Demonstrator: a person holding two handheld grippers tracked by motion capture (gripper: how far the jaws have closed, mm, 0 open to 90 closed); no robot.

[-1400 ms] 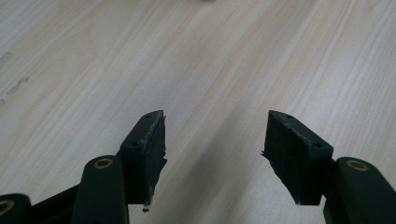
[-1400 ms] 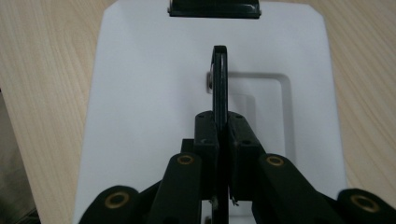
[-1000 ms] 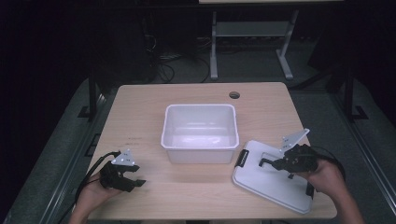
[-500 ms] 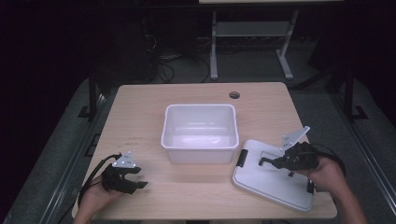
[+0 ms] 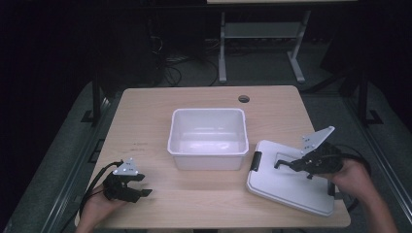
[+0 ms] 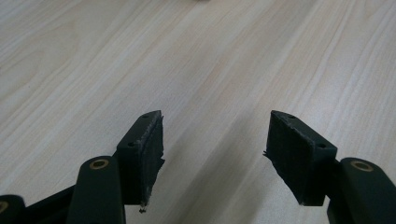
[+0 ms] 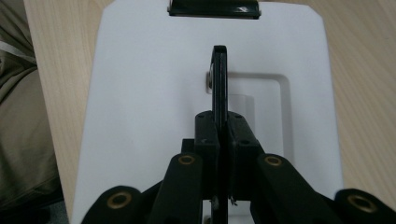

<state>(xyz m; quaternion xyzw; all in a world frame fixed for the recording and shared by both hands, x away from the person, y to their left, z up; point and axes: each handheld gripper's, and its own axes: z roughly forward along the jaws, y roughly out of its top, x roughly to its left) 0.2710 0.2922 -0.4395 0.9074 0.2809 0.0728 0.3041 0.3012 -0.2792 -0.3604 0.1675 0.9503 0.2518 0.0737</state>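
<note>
A white lid [image 5: 286, 189] lies flat on the table's right side, with a black handle [image 5: 280, 163] standing up from its top. My right gripper [image 5: 287, 164] is shut on that handle. The right gripper view shows the thin handle [image 7: 219, 74] pinched edge-on between the closed jaws of the right gripper [image 7: 219, 127], above the lid [image 7: 140, 93]. An empty white bin [image 5: 208, 163] sits at the table's centre, left of the lid. My left gripper [image 5: 143, 185] rests near the front left corner, and the left gripper [image 6: 215, 144] stands open over bare wood.
A black latch [image 5: 256, 160] clips the lid's edge nearest the bin, seen as the latch [image 7: 212, 8] in the right gripper view. A cable hole [image 5: 244, 99] marks the table's far side. Beyond the table stand a metal frame [image 5: 262, 34] and floor cables.
The left hand has drawn back slightly toward the front edge. The right gripper keeps its hold on the lid's handle in the same place.
</note>
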